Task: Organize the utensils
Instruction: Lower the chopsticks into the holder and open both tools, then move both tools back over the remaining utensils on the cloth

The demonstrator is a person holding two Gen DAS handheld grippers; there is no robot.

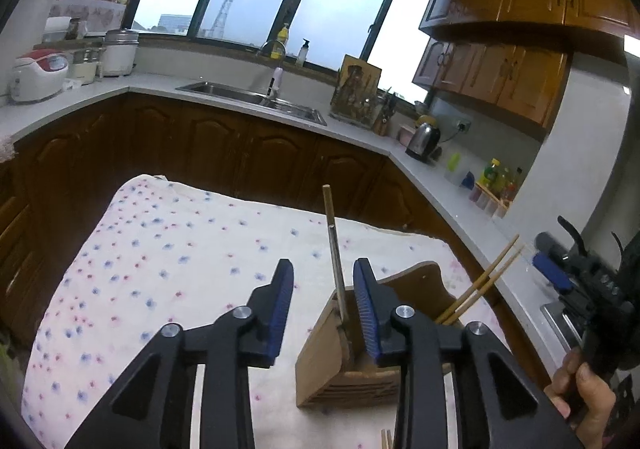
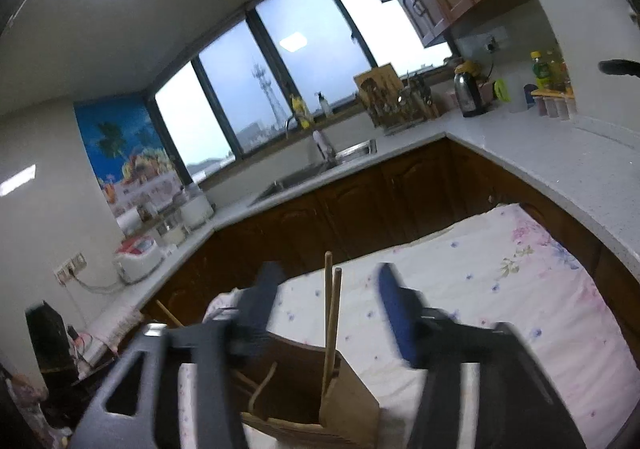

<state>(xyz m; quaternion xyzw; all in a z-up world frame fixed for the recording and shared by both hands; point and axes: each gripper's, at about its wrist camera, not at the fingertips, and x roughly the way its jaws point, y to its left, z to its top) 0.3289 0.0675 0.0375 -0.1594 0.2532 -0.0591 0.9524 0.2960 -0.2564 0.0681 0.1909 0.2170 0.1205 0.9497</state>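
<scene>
A wooden utensil holder (image 1: 352,365) stands on the floral tablecloth (image 1: 172,269). A metal-handled utensil (image 1: 335,249) stands upright in it, between the fingers of my left gripper (image 1: 323,265). That gripper is open, and the utensil is close to its right pad without being pinched. Two chopsticks (image 1: 480,281) lean out of the holder's right side. In the right wrist view, these chopsticks (image 2: 332,313) rise from the holder (image 2: 352,405) between the blurred fingers of my right gripper (image 2: 328,275). It is open wide and neither pad touches them. The right gripper (image 1: 560,269) also shows in the left wrist view, held by a hand (image 1: 584,397).
Ends of loose chopsticks (image 1: 386,439) lie at the table's near edge. Beyond the table runs a dark cabinet front under a pale counter (image 1: 440,185) with a sink (image 1: 256,99), a kettle (image 1: 424,139), bottles (image 1: 496,177) and a rice cooker (image 1: 38,73).
</scene>
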